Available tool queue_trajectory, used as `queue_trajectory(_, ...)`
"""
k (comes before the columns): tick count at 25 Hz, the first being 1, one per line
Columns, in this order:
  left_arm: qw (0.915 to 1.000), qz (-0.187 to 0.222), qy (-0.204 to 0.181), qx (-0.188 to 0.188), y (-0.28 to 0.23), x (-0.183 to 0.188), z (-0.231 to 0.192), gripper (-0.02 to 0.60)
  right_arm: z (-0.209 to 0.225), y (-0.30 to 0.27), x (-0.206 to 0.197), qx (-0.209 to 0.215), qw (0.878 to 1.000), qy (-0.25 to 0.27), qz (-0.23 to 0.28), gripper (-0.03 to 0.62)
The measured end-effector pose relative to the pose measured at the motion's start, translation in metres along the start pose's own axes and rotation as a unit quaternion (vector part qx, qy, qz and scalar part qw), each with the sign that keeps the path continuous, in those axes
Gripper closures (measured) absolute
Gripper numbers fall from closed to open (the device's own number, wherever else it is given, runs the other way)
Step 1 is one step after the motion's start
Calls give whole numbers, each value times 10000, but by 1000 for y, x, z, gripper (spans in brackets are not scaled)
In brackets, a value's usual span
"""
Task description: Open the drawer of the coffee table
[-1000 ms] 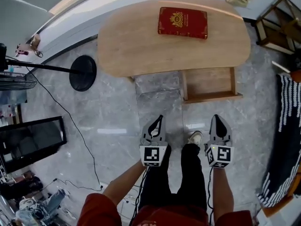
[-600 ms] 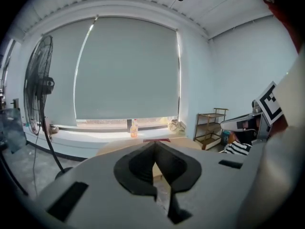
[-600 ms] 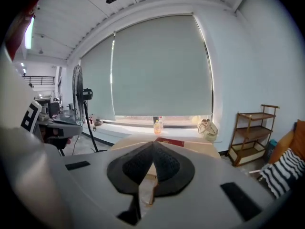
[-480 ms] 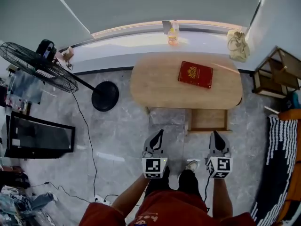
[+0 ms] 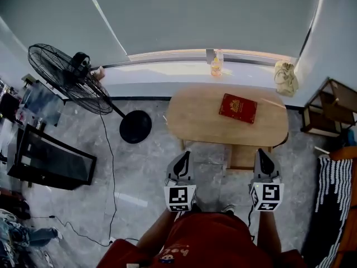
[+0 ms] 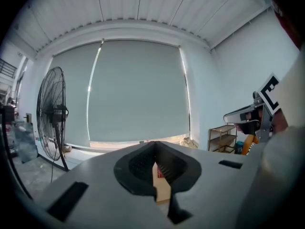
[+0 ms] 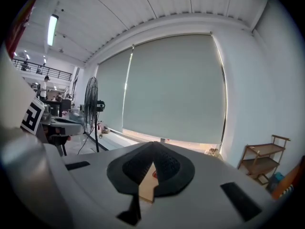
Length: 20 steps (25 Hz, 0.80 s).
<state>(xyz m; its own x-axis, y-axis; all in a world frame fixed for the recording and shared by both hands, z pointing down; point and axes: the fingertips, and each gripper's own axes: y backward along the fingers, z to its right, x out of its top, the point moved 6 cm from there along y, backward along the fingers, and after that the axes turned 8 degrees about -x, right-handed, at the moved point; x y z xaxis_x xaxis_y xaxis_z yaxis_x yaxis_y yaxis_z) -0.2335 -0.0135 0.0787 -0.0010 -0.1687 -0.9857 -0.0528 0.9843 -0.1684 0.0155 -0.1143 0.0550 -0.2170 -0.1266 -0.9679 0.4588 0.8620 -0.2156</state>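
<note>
Standing back from the coffee table [image 5: 203, 121], the person holds 2 grippers out in front, both short of its near edge. The left gripper [image 5: 183, 156] has its jaws pressed together with nothing between them, and the right gripper [image 5: 261, 153] is likewise closed and empty. The drawer [image 5: 244, 157] juts out from under the table's near edge, just below the red book [image 5: 238, 108] lying on top, so the opening step looks done. Judging by that, no further pull seems needed; any next move would only be checking that the drawer is fully out.
</note>
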Motion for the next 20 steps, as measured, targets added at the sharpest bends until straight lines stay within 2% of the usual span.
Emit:
queue_trajectory(5, 9982, 445, -361, 175, 4, 47, -11, 575, 2, -7, 33, 84, 9996, 13, 284, 597)
queue_trajectory(10, 9928, 1003, -617, 233, 12, 86, -19, 575, -6, -10, 56, 198, 9978, 149, 617, 597)
queue_trajectory(20, 9924, 966, -693, 305, 19, 82, -23, 575, -8, -8, 51, 103, 9981, 117, 603, 597)
